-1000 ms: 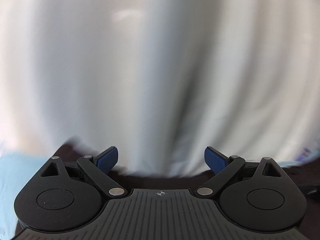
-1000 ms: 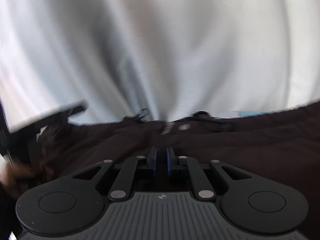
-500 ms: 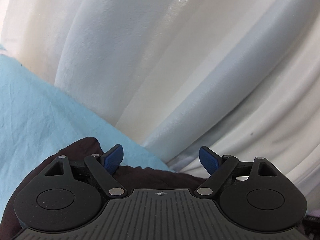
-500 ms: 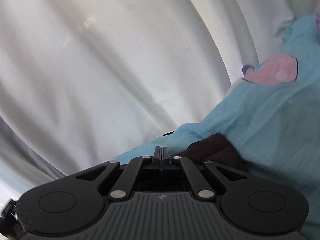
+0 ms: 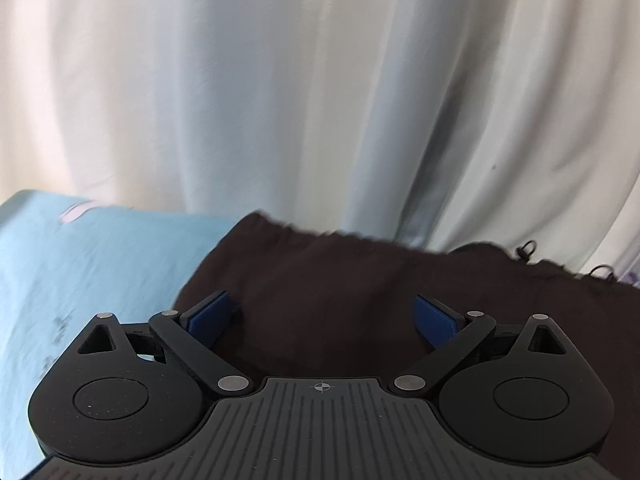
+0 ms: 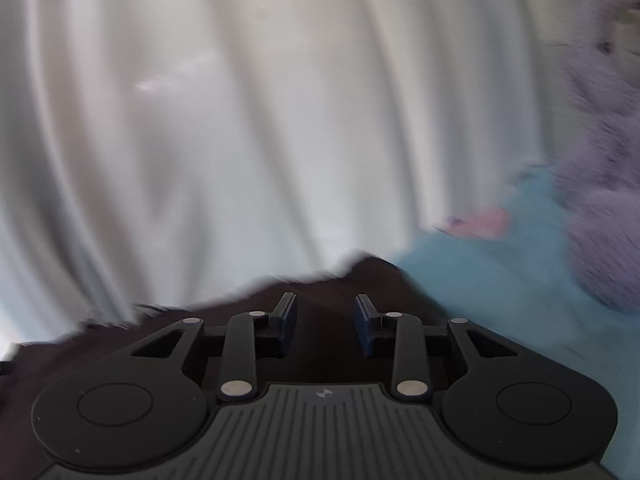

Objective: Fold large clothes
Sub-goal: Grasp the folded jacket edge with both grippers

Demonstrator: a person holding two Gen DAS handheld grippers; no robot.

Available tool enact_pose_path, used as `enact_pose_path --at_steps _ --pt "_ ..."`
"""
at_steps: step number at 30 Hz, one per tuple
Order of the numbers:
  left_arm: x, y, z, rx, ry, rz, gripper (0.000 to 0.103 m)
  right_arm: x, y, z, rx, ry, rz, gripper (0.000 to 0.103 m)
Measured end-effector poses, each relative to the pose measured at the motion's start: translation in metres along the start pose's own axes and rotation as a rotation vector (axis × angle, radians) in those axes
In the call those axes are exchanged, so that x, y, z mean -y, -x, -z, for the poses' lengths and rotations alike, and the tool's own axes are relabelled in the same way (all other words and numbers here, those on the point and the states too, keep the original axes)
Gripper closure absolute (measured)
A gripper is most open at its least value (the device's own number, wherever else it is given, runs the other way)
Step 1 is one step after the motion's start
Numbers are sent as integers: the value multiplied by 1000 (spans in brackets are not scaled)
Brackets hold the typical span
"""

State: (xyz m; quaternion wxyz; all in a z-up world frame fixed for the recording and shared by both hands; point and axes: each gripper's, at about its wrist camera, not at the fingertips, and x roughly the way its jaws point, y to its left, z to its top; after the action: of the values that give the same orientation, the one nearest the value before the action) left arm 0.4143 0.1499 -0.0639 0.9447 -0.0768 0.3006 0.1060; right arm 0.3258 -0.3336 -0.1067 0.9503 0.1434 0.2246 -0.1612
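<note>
Regrasping looked the step in hand: the dark garment [image 5: 340, 288] lay on the blue sheet [image 5: 92, 264] before the white curtain [image 5: 280, 100], under the left gripper [image 5: 324, 316], jaws opening wide and empty, and the right gripper [image 6: 326, 314], jaws parting off the cloth, so next each needed a fresh edge to pinch.

- Dark garment [image 5: 360, 280]: matt brown cloth
- Sheet [image 5: 80, 272]: light blue woven cloth
- Curtain [image 5: 280, 80]: white, faintly glossy
- Tongs [image 5: 324, 316]: matt black plastic, ribbed blue pads [image 5: 210, 316]
</note>
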Motion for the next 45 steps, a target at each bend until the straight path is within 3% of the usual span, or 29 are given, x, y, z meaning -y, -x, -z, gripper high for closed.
enact_pose_path --at_steps 3,6,8,10,12,14,16,20,25,27,29,31,33,37,40,45 --pt "-12 -11 7 19 76 -7 3 16 -14 7 -6 -85 35 77" --pt "-22 -27 8 -24 139 -20 3 7 -17 5 -12 -41 81 77" --pt "-22 -19 3 -31 129 -30 3 -4 -1 -1 -20 5 114 76" --pt "-22 -1 6 -51 105 -27 3 -12 28 2 16 53 69 72" --pt "-26 27 16 -28 78 5 3 -16 49 15 46 129 63 61" --pt "-32 46 32 -1 74 -3 3 -14 58 31 42 196 111 59" --pt "-40 45 49 -40 103 -27 3 -5 55 43 9 193 156 59" --pt "-60 39 65 -90 267 11 2 12 50 45 -47 114 150 58" --pt "-65 47 57 -120 210 24 3 35 73 22 -133 17 87 49" --pt "-74 51 56 -135 212 91 3 54 78 17 -207 -71 10 41" --pt "-86 55 55 -157 264 159 3 65 82 16 -278 -146 -28 41" --pt "-96 57 55 -169 347 236 3 74 92 20 -304 -225 -119 41" --pt "-104 58 58 -178 424 305 3 78 105 28 -314 -287 -151 40" --pt "-108 77 65 -189 482 333 3 88 144 52 -303 -383 -147 39" --pt "-110 97 78 -175 518 356 3 101 162 73 -316 -529 -207 39" --pt "-113 133 94 -122 566 291 3 106 150 94 -328 -697 -278 39"
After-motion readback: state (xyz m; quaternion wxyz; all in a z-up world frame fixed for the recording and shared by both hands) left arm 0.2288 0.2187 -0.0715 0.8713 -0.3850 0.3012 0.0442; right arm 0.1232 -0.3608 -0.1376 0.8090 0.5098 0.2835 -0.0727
